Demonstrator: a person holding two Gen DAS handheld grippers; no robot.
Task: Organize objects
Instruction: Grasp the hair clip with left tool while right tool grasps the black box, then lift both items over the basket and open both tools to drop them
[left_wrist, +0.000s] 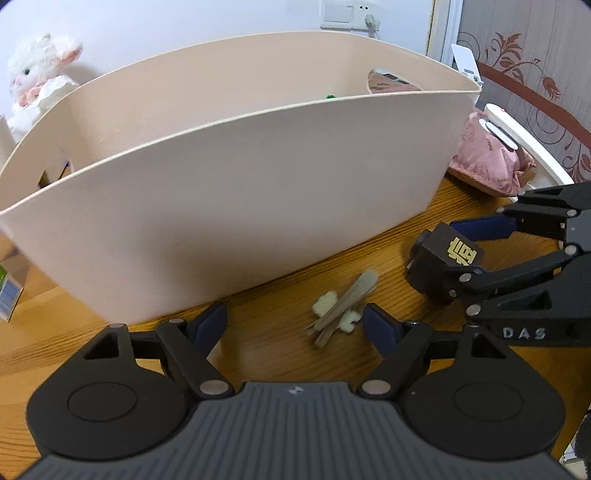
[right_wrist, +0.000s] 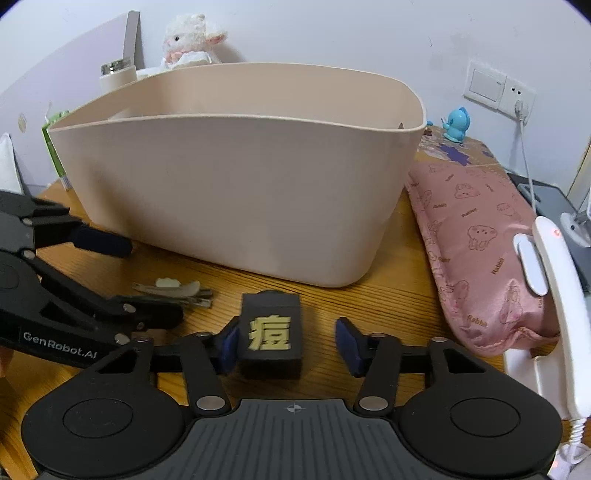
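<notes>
Right gripper (right_wrist: 288, 343), jaws spread, is straddling a black box (right_wrist: 271, 334) lying lengthwise toward the beige basket (right_wrist: 236, 192); left gripper (left_wrist: 295, 325), also spread, is hovering over hair clips (left_wrist: 341, 308) beside it.

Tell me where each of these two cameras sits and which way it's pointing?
Left wrist: on the left gripper, low over the table, facing the bin; its open fingers flank the hair clips; the right gripper shows at right.
Right wrist: on the right gripper, facing the bin, fingers open around the black box.
Shared: bin, clips, box, pink pouch.
</notes>
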